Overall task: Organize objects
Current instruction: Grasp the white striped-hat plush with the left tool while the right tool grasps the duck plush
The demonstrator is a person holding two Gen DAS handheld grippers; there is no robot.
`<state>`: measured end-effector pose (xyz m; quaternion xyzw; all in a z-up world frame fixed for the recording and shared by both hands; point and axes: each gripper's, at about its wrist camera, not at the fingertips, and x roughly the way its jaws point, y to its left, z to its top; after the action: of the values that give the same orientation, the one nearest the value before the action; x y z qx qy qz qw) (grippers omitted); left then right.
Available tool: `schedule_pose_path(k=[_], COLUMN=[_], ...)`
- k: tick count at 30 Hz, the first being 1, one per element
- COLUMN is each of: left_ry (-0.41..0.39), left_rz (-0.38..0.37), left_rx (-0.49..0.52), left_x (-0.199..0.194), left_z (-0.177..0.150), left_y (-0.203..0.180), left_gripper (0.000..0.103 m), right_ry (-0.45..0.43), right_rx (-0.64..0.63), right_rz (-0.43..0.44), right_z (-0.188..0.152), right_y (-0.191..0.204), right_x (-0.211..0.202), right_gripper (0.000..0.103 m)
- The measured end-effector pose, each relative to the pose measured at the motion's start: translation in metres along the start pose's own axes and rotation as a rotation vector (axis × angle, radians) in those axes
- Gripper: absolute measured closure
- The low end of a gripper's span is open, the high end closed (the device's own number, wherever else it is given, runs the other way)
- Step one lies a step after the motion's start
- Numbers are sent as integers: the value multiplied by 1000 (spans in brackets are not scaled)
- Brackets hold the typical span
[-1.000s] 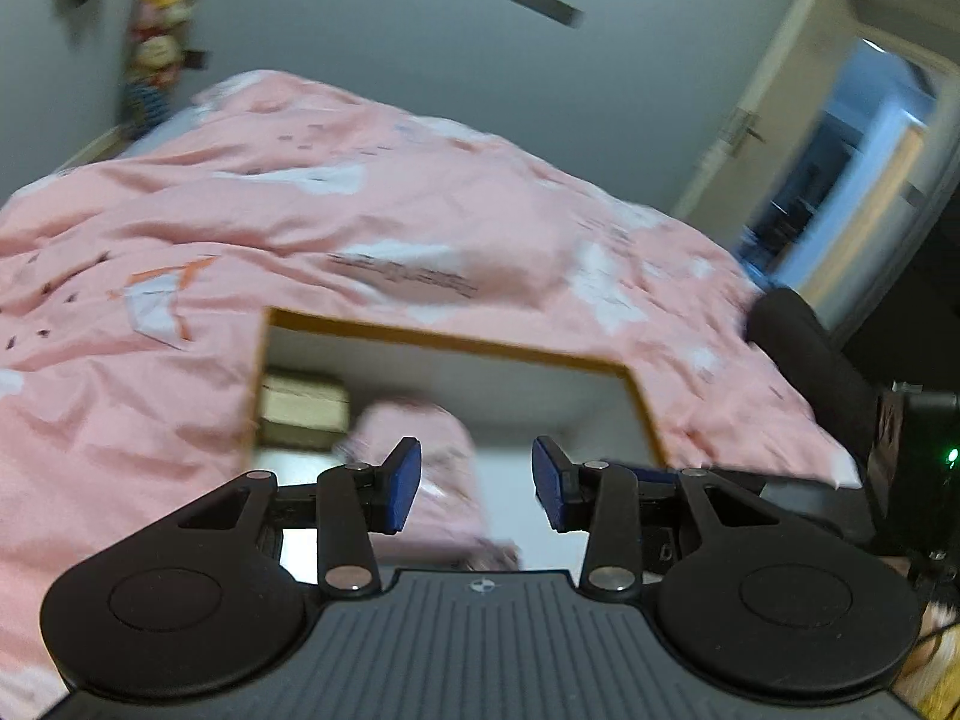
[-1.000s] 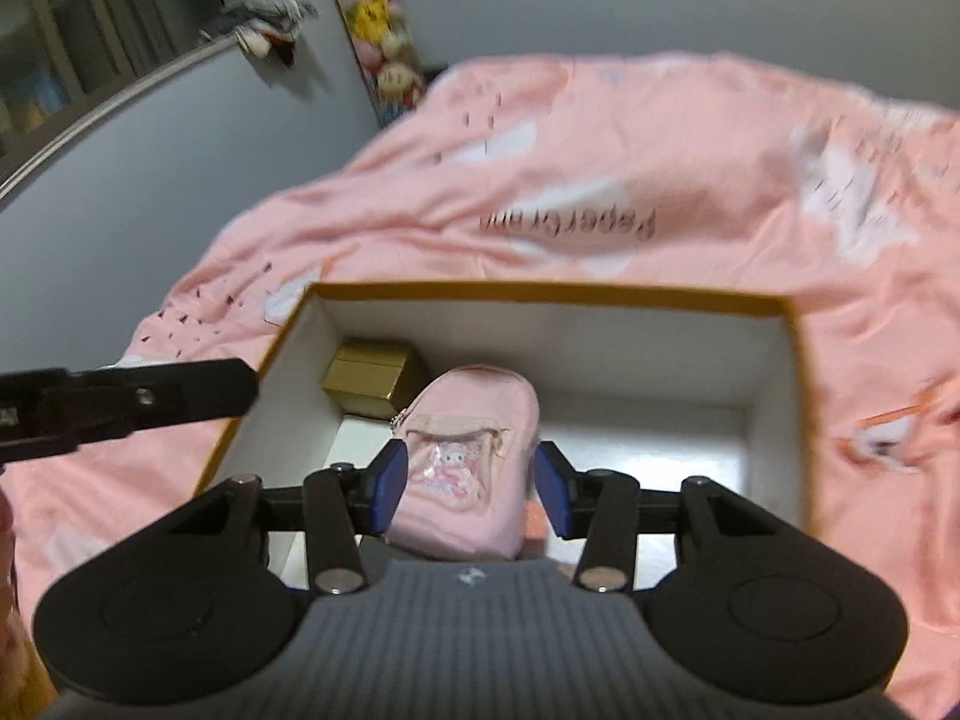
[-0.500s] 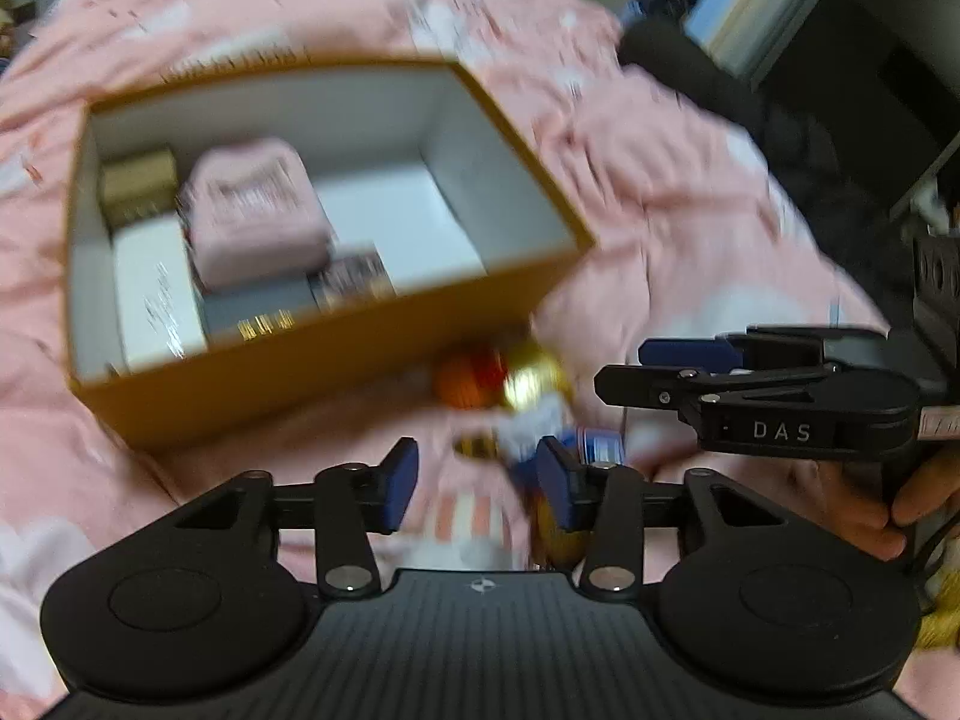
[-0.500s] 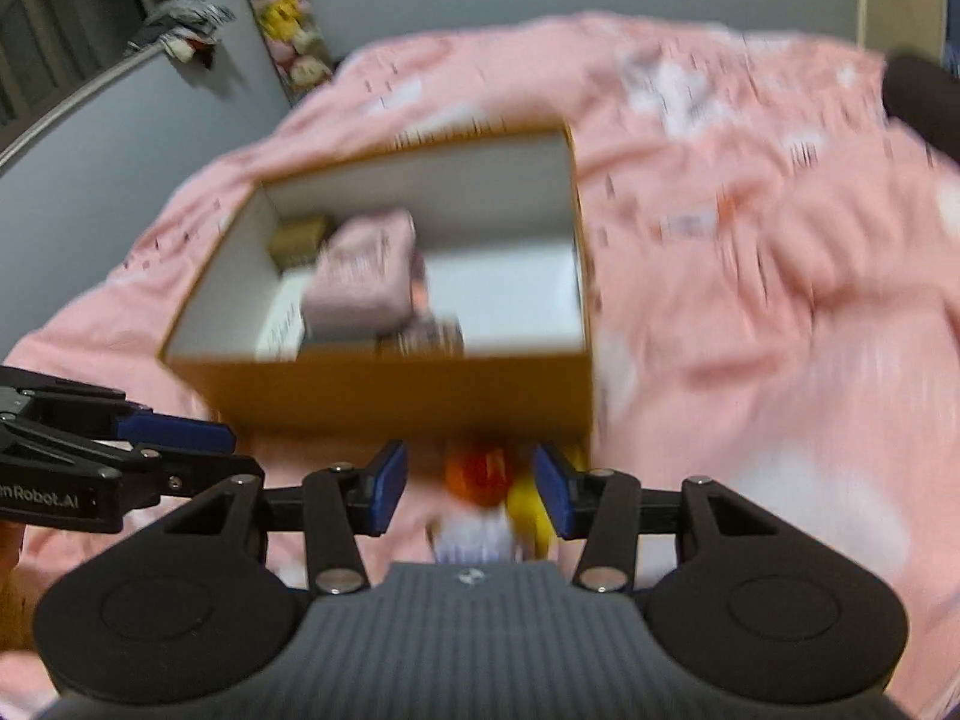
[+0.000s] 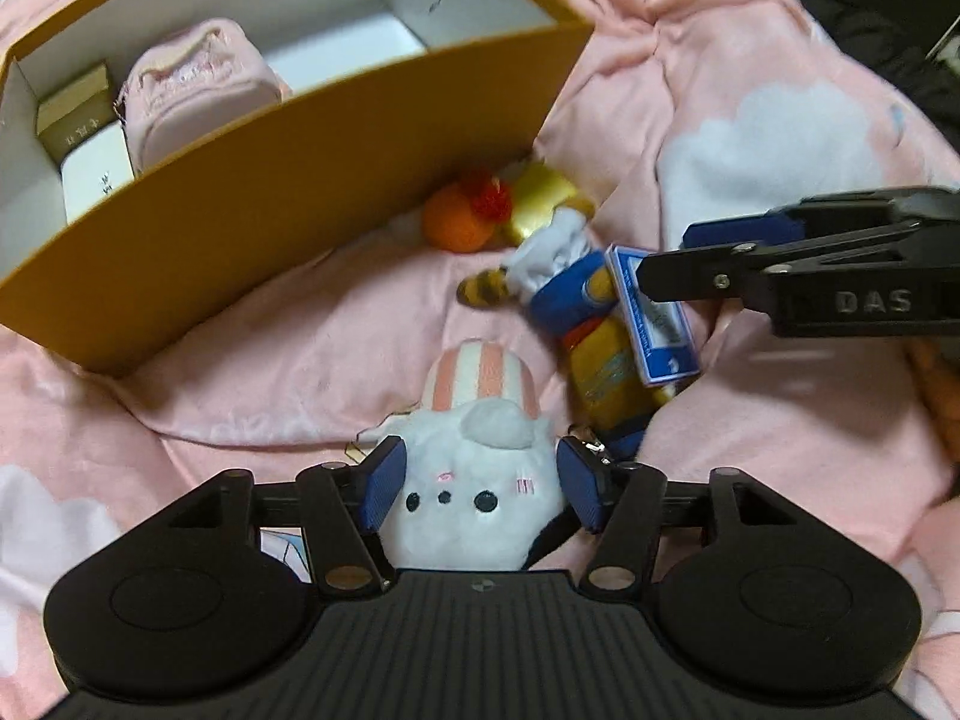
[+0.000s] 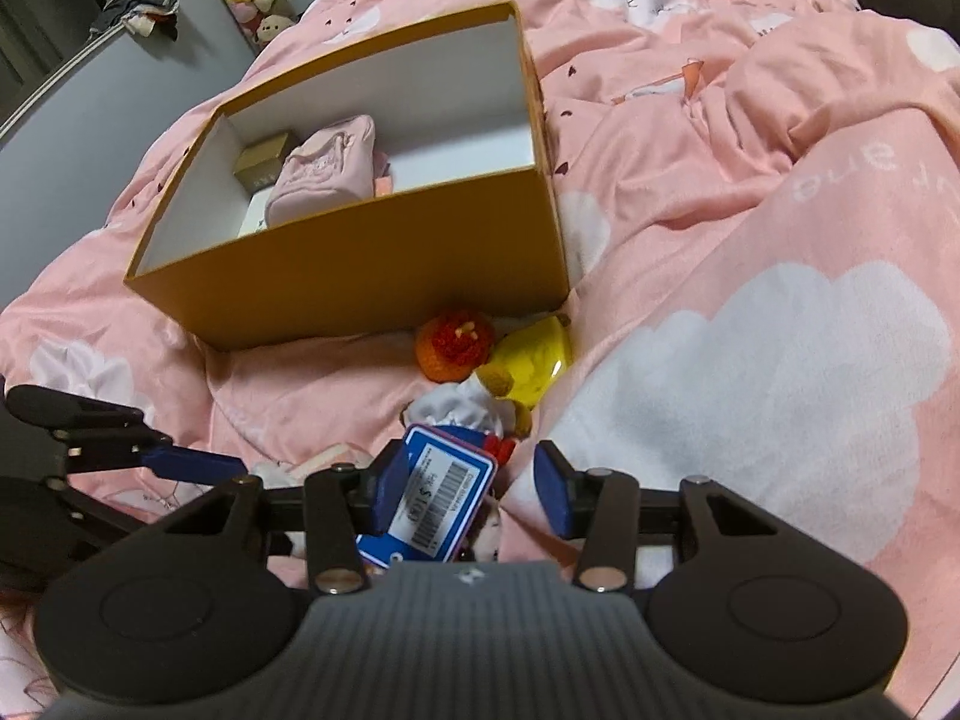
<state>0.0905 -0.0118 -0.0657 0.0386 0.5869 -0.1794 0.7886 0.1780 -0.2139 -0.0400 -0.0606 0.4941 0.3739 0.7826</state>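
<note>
Pink bedding (image 6: 750, 192) covers the bed, and an orange box (image 5: 288, 192) sits on it with a pink pouch (image 5: 192, 90) and small cartons already inside. A second ago both cameras looked into that box; now both look down at the loose toys lying in front of it, so the filling has moved on to the next pick.

On the left, the left claw (image 5: 474, 483) has come down steeply over a white plush (image 5: 474, 498) with a striped cap. Its jaws have just been opening and now stand wide, one pad on each side of the plush's head; whether they touch it is hard to tell, and they do not seem to squeeze it. By my reading it is set to close there.

Right of the plush lies a doll (image 5: 576, 294) in blue and yellow, with an orange ball (image 5: 459, 225) and a gold piece (image 5: 540, 204) by the box wall. A blue card (image 6: 444, 498) rests on the doll. The right claw (image 6: 468, 495) is tilted down over it, jaws middling wide, the card leaning by the left pad and clear of the right one: nothing is gripped.
</note>
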Motion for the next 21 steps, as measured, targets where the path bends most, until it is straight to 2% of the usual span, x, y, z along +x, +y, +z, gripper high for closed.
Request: schedule_pose_path(k=[14, 21], left_ry=[47, 52], left_rz=[126, 116], left_rx=[151, 127], left_x=[26, 32], left_z=[-6, -8], left_y=[-33, -27], left_gripper=[28, 26], right_ry=[97, 129], right_rx=[-96, -102], right_rz=[37, 21], right_z=[-7, -10], right_y=[19, 19], right_x=[21, 37], right_gripper=[47, 47])
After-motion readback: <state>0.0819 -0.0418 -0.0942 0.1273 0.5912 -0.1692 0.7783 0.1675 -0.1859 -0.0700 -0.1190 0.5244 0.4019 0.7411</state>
